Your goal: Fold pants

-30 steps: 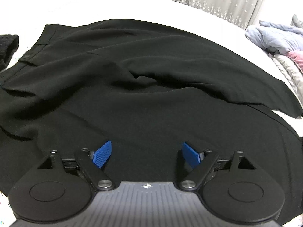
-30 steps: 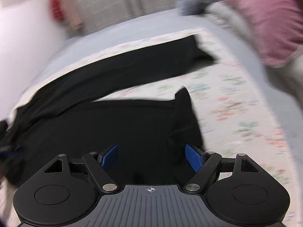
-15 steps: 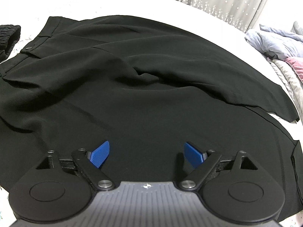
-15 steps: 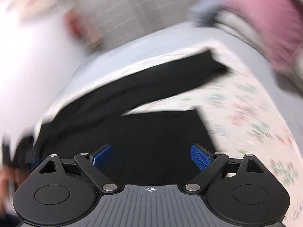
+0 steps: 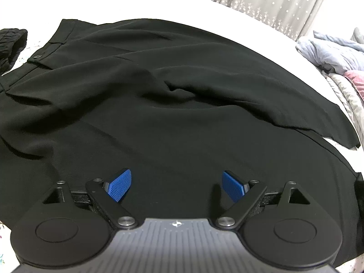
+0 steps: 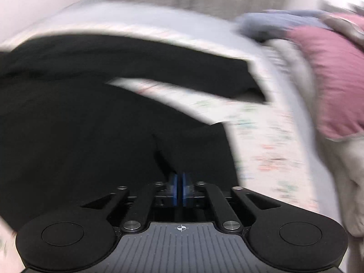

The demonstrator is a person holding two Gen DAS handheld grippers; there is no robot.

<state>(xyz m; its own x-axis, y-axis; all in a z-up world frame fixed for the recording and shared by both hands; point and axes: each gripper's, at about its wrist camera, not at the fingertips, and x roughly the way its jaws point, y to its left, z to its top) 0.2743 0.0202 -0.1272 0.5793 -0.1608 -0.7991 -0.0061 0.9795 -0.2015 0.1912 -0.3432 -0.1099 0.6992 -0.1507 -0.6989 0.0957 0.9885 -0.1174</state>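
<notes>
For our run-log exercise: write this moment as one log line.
task: fold pants | left hand-held gripper: open above black pants | right hand-held gripper: shut on pants fabric near leg end | view: right blurred

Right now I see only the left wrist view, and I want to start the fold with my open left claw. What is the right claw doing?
Observer: The right claw is shut, and a raised ridge of the black pants runs straight into its pads.
Operator: Which part of the pants is that?
Observer: Close to the hem of the nearer leg; the patterned sheet shows bare just to the right of it. The picture is blurred.
</notes>
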